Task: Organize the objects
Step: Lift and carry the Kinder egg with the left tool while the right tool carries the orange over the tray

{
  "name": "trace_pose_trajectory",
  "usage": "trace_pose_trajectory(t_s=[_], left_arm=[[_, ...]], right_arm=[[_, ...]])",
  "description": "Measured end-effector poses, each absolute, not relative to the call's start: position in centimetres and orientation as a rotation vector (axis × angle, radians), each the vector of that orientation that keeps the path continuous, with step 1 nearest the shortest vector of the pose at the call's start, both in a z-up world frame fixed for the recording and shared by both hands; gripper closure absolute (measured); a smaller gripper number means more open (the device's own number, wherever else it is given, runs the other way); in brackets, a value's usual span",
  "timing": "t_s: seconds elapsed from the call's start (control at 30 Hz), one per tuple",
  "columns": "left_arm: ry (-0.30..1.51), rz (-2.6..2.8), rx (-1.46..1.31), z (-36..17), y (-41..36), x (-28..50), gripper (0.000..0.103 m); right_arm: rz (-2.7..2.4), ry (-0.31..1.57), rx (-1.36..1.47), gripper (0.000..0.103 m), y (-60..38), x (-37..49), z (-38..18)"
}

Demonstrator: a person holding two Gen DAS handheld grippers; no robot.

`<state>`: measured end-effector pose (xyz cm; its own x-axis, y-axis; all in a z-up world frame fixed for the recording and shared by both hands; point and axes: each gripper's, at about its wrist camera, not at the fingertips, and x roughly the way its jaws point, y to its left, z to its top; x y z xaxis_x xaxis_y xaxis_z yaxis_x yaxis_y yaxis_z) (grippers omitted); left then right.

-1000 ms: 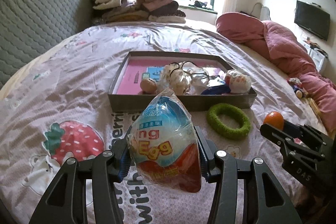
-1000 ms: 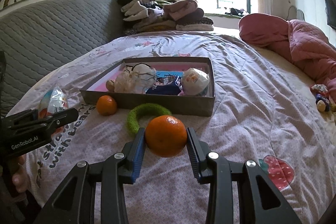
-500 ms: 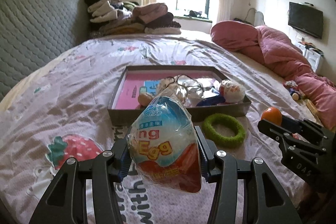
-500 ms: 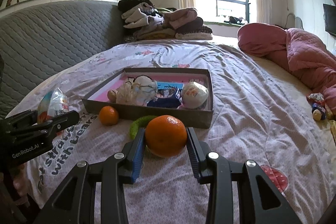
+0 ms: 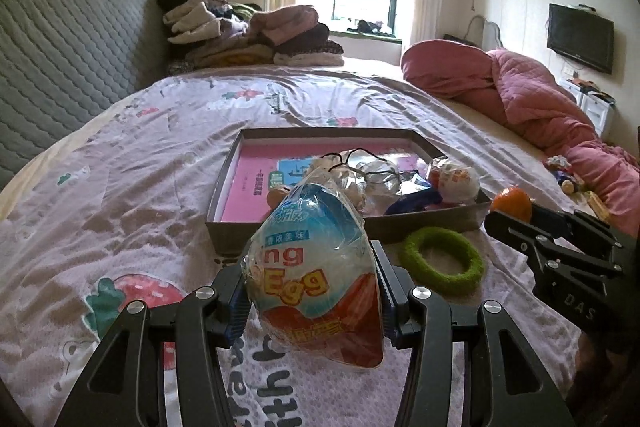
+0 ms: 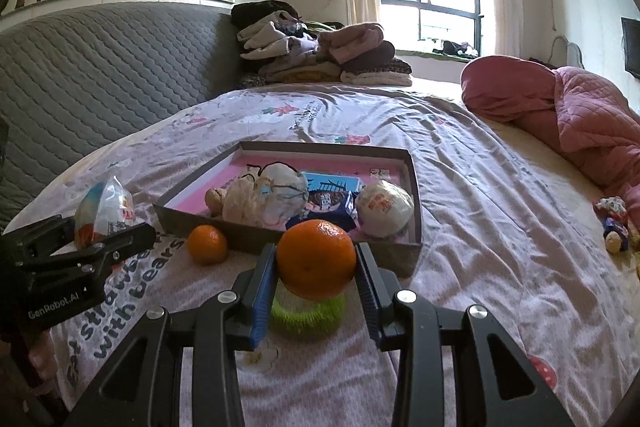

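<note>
Lower centre of right wrist view: right gripper (image 6: 316, 263) clamped orange (image 6: 316, 259), now risen over green ring (image 6: 308, 313), nearer tray (image 6: 416, 203). Left gripper (image 5: 312, 291) kept wrapped egg (image 5: 316, 279) pinched, barely shifted. Second orange (image 6: 207, 243) lay against tray front. Both loads likely bound for tray.

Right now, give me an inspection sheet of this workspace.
Surface: bed sheet with strawberry print, wrinkled.
Job's things: shallow box holds wrapped snacks; egg-shaped packet and orange are held; second orange and green ring lie in front of the box.
Clutter: small toys at the sheet's right edge.
Grippers: left tool shut on the packet; right tool shut on the orange.
Cables: nothing seen.
Surroundings: folded clothes, pink quilt, window, wall television.
</note>
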<state>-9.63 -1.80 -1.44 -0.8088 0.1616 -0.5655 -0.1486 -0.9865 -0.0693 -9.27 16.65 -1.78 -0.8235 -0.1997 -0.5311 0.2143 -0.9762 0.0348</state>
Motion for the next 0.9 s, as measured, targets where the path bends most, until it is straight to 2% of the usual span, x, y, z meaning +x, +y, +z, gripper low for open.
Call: trace_pose_trajectory(t_s=[0.9], left_arm=[[-0.027,2.887,-0.877,4.3,-1.4,-13.7,0.050]], right_arm=[[-2.822,0.105,0.701,0.065,15.3,-12.8,3.6]])
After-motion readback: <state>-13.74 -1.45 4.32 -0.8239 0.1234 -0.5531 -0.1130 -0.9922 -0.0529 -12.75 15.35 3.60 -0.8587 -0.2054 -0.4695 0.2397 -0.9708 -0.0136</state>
